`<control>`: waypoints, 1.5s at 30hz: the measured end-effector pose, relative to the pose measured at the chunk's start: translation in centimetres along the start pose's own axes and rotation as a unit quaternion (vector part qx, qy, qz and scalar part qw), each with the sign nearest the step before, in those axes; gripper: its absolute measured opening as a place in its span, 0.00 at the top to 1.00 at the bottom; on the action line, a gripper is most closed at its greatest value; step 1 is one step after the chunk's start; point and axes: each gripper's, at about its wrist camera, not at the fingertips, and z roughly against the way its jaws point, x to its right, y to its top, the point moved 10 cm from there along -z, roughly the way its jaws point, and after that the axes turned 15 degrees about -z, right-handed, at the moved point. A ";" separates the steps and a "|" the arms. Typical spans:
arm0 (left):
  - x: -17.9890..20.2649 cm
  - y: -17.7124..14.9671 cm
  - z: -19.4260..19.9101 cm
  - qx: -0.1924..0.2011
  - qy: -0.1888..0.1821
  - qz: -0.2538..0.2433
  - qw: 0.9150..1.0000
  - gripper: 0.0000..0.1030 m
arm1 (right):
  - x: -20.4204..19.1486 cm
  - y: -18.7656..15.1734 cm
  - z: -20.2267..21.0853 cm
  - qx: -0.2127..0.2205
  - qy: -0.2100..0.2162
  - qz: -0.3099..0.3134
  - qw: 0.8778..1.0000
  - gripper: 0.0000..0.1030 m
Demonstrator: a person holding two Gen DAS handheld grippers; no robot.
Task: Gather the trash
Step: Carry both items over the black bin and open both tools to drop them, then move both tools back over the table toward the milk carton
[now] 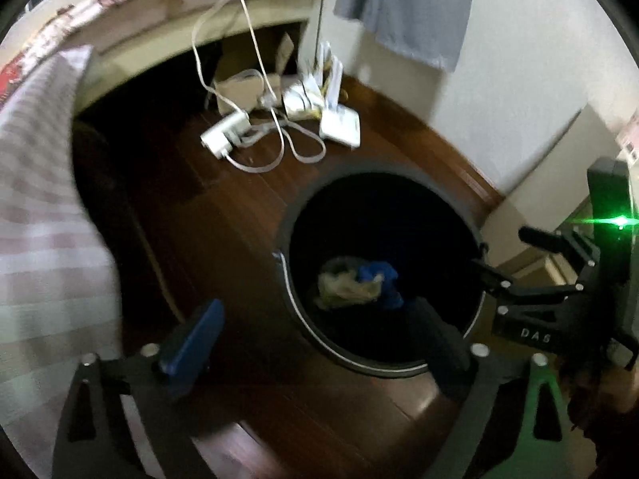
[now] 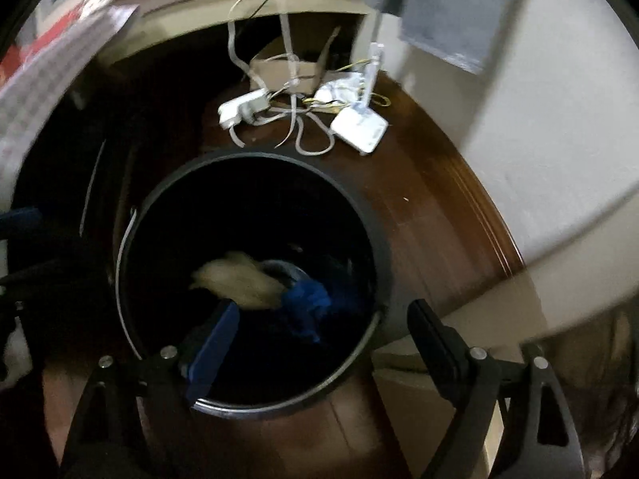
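A round black trash bin (image 1: 291, 239) stands on the dark wood floor; it also shows in the right wrist view (image 2: 371, 231). Inside lie a crumpled beige wad (image 1: 343, 285) and a blue scrap (image 1: 383, 279), which also show in the right wrist view as the beige wad (image 2: 239, 279) and the blue scrap (image 2: 307, 299). My left gripper (image 1: 319, 331) is open and empty above the bin's near left rim. My right gripper (image 2: 323, 327) is open and empty over the bin's near rim. The right gripper also shows in the left wrist view (image 1: 515, 255) at the bin's right side.
White cables, a power strip (image 1: 223, 135) and a white router (image 1: 339, 123) lie on the floor beyond the bin, by a cardboard box (image 1: 239, 84). A checked cloth (image 1: 40, 199) hangs at left. A pale wall (image 1: 499, 92) runs along the right.
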 end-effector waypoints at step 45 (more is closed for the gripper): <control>-27.5 -13.4 23.3 0.155 0.276 0.222 0.922 0.08 | -25.9 4.2 20.0 0.165 0.152 0.069 0.972 0.13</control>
